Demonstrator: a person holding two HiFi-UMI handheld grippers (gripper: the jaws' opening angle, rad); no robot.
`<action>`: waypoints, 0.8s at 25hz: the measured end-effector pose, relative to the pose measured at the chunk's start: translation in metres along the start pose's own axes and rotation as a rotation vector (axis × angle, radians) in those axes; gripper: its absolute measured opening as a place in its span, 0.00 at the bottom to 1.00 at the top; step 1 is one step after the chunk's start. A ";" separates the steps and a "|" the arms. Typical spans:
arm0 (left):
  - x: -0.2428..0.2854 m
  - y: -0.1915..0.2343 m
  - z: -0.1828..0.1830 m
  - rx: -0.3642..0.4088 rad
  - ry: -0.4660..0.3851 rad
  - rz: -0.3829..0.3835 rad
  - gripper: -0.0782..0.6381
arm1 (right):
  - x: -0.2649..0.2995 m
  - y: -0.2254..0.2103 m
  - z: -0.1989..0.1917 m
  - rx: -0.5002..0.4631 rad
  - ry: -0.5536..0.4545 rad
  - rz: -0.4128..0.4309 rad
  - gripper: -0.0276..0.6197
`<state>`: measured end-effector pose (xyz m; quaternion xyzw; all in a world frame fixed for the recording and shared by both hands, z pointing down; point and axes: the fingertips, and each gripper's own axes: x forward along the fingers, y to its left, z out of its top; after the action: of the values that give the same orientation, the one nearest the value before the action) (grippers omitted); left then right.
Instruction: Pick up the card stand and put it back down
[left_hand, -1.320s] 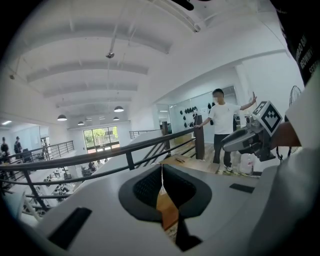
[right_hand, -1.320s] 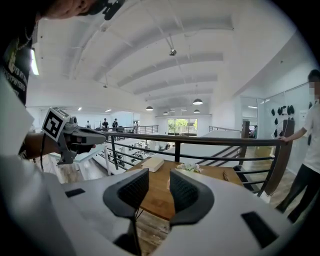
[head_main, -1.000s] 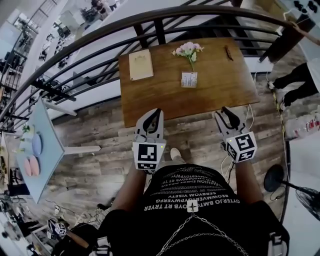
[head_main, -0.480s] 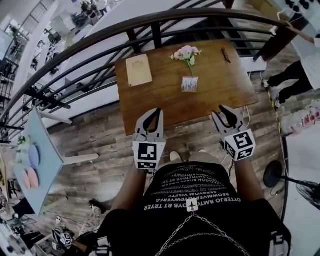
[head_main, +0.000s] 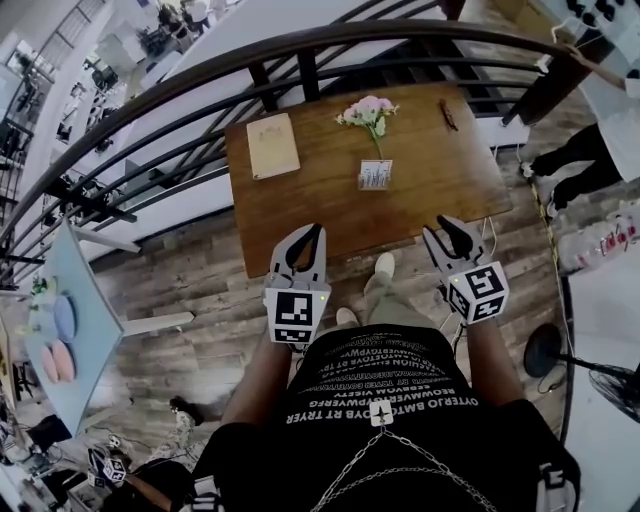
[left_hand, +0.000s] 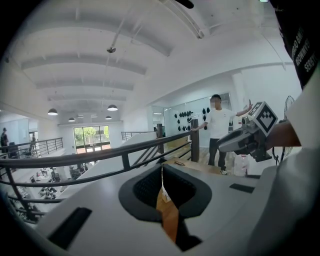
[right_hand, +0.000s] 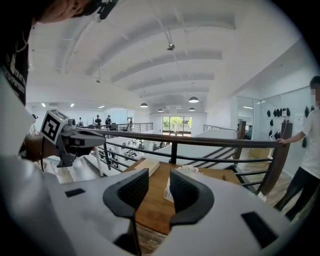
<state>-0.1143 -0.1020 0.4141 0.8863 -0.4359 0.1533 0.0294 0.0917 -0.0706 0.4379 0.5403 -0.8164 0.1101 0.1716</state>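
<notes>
While both tools hang short of the wooden table (head_main: 290, 215), nothing is gripped, so I read this as the approach to the pick. At the table's left end lies a pale notepad (head_main: 273, 146), well apart from the job and no obstacle. My left gripper (head_main: 316, 231) is over the table's near edge with its fingers brought together at the tips and nothing between them. The left gripper view shows only a sliver of tabletop through the slit, so I judge this hand is a spare, closed up to stay out of the way.

Near the middle of the table stands the card stand (head_main: 375, 175), upright, just in front of a sprig of pink flowers (head_main: 368, 108). I cannot tell whether the stem touches it.

My right gripper (head_main: 442, 227) has its fingers apart and empty. In the right gripper view the stand sits beyond them, roughly in line with the gap, so I take this for the picking hand, opened in advance to close on the stand's sides.

A small dark thing (head_main: 449, 112) lies toward the far right corner, clear of that path, and a person (head_main: 585, 150) stands off to the right of the table, not involved
</notes>
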 end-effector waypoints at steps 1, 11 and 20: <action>0.003 0.000 0.000 0.003 0.005 -0.001 0.15 | 0.001 -0.003 0.000 0.004 -0.002 0.001 0.24; 0.044 0.001 0.011 0.033 0.034 -0.003 0.15 | 0.040 -0.037 -0.005 0.038 0.011 0.034 0.24; 0.087 0.014 0.015 0.035 0.063 0.018 0.15 | 0.087 -0.069 -0.020 0.057 0.042 0.072 0.24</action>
<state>-0.0716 -0.1798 0.4249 0.8775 -0.4400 0.1891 0.0261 0.1277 -0.1641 0.4907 0.5128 -0.8281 0.1508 0.1689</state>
